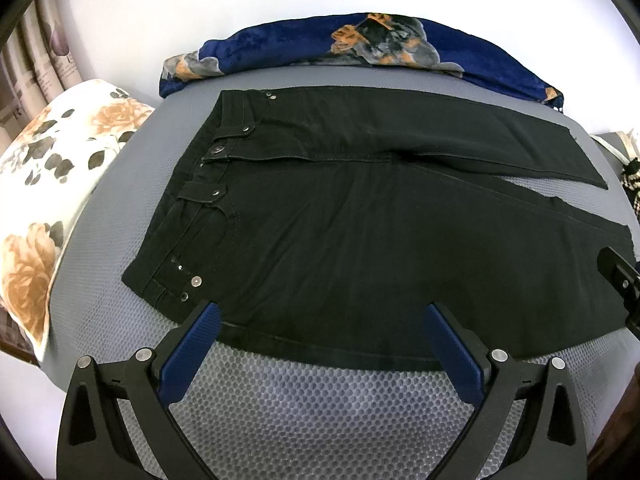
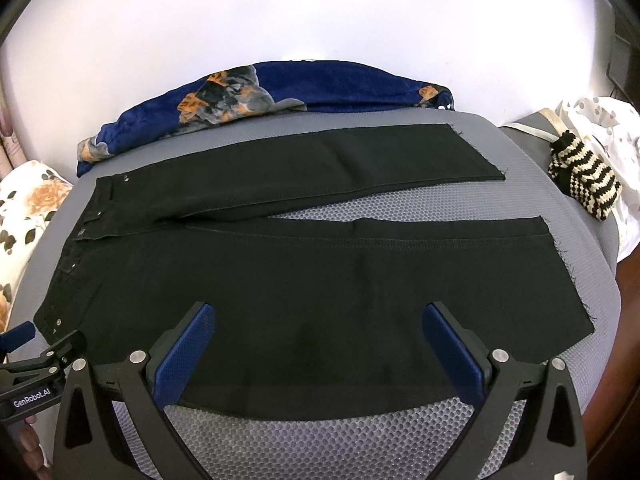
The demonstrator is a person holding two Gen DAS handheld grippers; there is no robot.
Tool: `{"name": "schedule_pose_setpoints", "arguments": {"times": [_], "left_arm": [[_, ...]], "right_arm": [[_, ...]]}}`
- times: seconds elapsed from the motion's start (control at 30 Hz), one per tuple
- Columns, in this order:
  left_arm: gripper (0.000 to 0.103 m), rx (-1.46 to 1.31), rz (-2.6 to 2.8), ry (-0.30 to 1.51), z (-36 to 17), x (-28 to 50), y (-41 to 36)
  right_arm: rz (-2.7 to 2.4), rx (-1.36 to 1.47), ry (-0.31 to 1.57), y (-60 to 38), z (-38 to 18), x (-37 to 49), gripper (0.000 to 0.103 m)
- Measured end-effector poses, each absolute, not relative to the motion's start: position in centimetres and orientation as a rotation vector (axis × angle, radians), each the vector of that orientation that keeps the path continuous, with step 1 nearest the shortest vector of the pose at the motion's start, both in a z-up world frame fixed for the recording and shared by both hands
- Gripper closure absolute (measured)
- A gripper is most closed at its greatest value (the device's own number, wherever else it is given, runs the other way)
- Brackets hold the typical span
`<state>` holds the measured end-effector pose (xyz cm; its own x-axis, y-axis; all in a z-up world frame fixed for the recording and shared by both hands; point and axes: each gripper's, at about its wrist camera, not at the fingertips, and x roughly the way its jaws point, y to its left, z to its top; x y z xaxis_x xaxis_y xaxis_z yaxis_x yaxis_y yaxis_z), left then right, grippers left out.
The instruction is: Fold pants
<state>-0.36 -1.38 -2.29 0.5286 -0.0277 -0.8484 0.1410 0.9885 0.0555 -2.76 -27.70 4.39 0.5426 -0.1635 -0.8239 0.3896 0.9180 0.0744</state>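
Note:
Black pants [image 1: 360, 220] lie flat on a grey mesh mattress [image 1: 300, 408], waistband to the left, the two legs spread apart to the right; they also show in the right wrist view [image 2: 340, 280]. My left gripper [image 1: 322, 312] is open, its blue fingers [image 1: 192, 352] hovering over the near edge close to the waistband. My right gripper [image 2: 320, 312] is open over the near leg's near edge. The right gripper also shows at the right edge of the left wrist view [image 1: 622, 280], and the left gripper at the left edge of the right wrist view [image 2: 40, 356].
A blue blanket [image 1: 360, 44] lies bunched along the far edge by the white wall. A floral pillow [image 1: 48, 184] lies left of the waistband. A black and cream striped knit item [image 2: 584, 180] and white cloth [image 2: 612, 128] lie to the right of the leg hems.

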Motion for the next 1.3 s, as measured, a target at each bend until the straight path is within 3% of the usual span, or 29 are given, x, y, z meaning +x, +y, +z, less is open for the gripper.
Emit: {"name": "schedule_pose_setpoints", "arguments": {"times": [0.57,0.93,1.0,1.2,1.3], "left_arm": [[0.003,0.035,-0.142,0.999,-1.0,4.3,1.2],[0.041,-0.22,-0.263,0.975,1.5,19.2,10.7],[0.055,-0.307,-0.348,1.017,0.4,22.9,12.4],[0.071,-0.491,-0.409,1.102,-3.9,30.1,16.0],[0.072,-0.559,-0.427,1.124,-5.7,32.8,17.2]], "right_arm": [[-0.292,0.294,0.941,-28.8,4.6,-1.3,0.0],[-0.186,0.317,0.938,-29.9,4.7,4.5,0.0],[-0.172,0.348,0.95,-30.4,4.4,5.8,0.0],[-0.177,0.418,0.985,-31.5,3.0,9.7,0.0],[-0.182,0.423,1.006,-31.7,2.3,11.6,0.0]]}}
